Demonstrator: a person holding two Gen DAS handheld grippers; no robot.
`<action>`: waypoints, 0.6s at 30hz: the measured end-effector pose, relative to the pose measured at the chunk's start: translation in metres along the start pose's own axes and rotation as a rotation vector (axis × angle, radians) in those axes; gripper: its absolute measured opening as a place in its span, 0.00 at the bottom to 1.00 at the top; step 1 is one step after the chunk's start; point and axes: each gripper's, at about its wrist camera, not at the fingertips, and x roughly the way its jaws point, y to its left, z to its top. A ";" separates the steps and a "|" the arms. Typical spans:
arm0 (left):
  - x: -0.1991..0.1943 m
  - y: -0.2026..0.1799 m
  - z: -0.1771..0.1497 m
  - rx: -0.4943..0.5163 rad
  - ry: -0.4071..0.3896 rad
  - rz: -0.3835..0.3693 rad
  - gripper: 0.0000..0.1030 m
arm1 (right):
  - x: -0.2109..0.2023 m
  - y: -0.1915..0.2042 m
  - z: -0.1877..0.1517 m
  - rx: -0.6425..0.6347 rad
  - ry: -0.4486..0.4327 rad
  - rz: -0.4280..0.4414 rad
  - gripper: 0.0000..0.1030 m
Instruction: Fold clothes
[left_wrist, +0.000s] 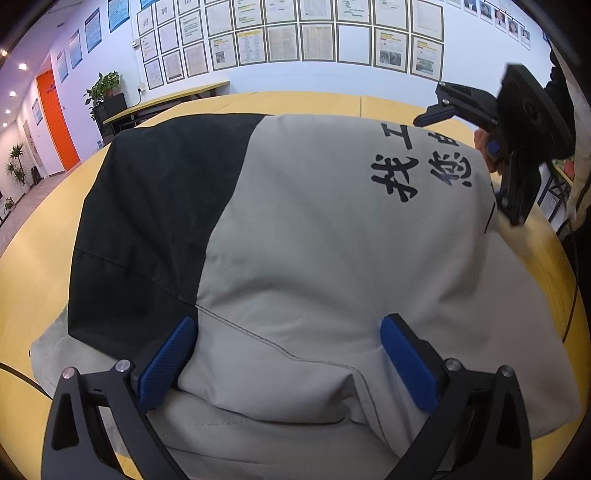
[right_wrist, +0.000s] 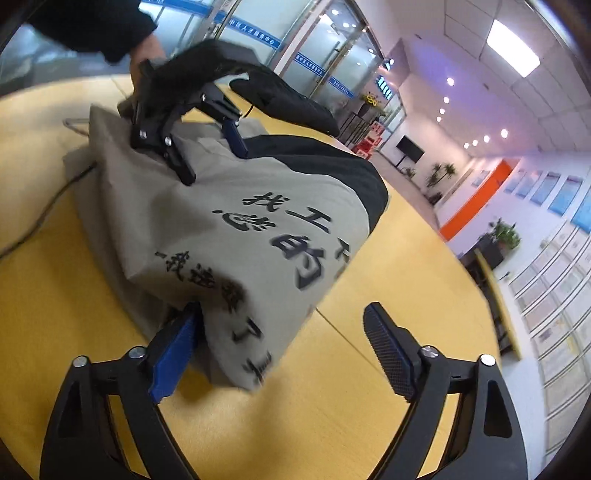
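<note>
Grey cloth fills the space between my left jaws: the garment (left_wrist: 317, 236), a grey and black work jacket or vest with large dark printed characters, lies bunched in a low mound on the yellow tabletop (left_wrist: 33, 273). It covers most of the near tabletop, with its black panel (left_wrist: 147, 206) to one side and the printed grey panel on top.

Handling, as I judge it: the fabric is soft and limp, with some body from doubled layers and stitched seams. It looks light, will sag wherever it is unsupported, and will slide easily on the smooth tabletop. It is not fragile. Hold points should be edges, seams or corners, where layers can be pinched together; a pinch in the middle of a panel would lift one layer only.

Whether this mound is a fold partly made or a bundle to be spread flat, I cannot tell.

My left gripper (left_wrist: 288, 354) stands over the near seam with jaws spread wide, pads resting on or just above the cloth, gripping nothing. My right gripper (right_wrist: 284, 347) is at the printed corner (right_wrist: 255, 354), jaws likewise spread; one blue pad (right_wrist: 173, 354) touches or overlaps the cloth edge, the other (right_wrist: 388, 350) is over bare tabletop.
</note>
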 end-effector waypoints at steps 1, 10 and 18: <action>0.000 -0.001 0.000 0.002 0.000 0.001 1.00 | 0.006 0.006 0.003 -0.024 -0.001 -0.013 0.87; 0.001 -0.005 -0.001 0.026 -0.002 0.002 1.00 | -0.003 -0.022 -0.009 0.192 0.045 -0.155 0.86; 0.004 -0.010 0.002 0.038 -0.002 -0.011 1.00 | -0.025 -0.050 -0.012 0.369 -0.032 -0.101 0.76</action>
